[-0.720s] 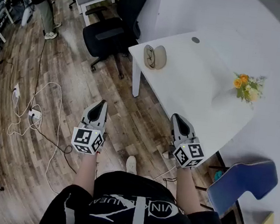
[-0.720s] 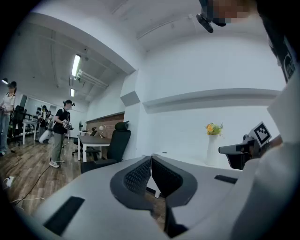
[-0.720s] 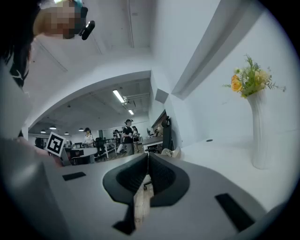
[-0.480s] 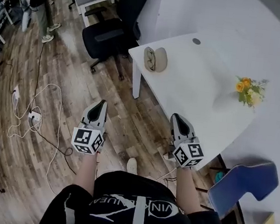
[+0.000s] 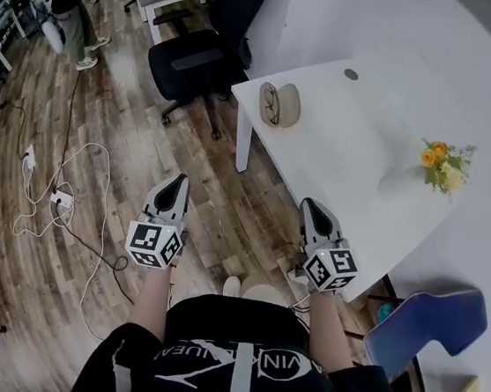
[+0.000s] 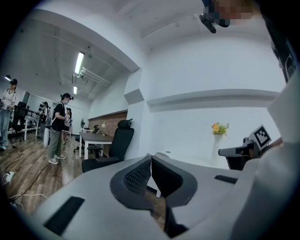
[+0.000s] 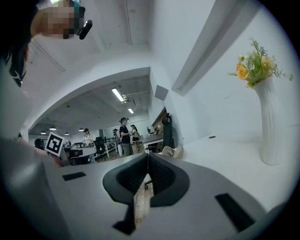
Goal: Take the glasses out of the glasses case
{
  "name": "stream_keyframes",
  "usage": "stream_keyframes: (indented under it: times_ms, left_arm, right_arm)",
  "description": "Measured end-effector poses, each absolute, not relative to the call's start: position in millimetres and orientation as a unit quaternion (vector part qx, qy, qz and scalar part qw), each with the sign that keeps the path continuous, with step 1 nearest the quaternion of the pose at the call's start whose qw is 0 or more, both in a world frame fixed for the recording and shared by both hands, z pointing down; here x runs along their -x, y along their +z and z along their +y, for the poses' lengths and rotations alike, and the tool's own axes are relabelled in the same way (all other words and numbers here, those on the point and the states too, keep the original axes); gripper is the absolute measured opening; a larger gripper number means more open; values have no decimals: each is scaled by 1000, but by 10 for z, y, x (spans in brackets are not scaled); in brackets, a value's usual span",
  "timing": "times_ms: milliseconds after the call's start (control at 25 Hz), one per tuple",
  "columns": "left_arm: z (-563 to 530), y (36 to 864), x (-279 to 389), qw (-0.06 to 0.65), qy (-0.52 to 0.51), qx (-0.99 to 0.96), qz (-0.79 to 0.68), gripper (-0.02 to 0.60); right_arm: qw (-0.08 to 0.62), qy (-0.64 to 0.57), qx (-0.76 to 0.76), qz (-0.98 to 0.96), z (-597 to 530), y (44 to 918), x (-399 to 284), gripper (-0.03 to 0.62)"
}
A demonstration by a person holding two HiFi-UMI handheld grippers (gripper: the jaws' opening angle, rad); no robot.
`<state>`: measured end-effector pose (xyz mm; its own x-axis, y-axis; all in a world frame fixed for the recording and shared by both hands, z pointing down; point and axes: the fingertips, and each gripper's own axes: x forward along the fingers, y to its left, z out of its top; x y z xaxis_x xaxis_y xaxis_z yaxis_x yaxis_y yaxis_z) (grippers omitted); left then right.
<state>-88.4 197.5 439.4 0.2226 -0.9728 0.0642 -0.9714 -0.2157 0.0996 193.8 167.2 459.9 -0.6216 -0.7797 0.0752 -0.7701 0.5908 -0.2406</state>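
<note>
My main worry is the white table (image 5: 355, 169). The beige glasses case (image 5: 279, 104) sits close to its far corner, so a clumsy nudge could slide it off onto the floor. A wide right swing might topple the flower vase (image 5: 407, 179). The case lies well ahead of my left gripper (image 5: 176, 183) and right gripper (image 5: 311, 207), roughly between them. Both are clenched on nothing.

Tabletop (image 5: 347, 163) open around glasses case (image 5: 279, 104); vase (image 5: 405, 177) seemingly well apart.
</note>
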Motion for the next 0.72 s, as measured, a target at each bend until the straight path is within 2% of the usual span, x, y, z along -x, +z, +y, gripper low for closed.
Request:
stream_keyframes:
  times_ms: [320,720]
  left_arm:
    - [1882,4476,932,66,-5,-779,-624,20]
    - [1302,4500,1113,64,-6,-782,-619,20]
  right_arm:
    - [17,-132,427,895,1484,4642,-1819,29]
    - [32,-160,431,887,733,4681,-1566,34]
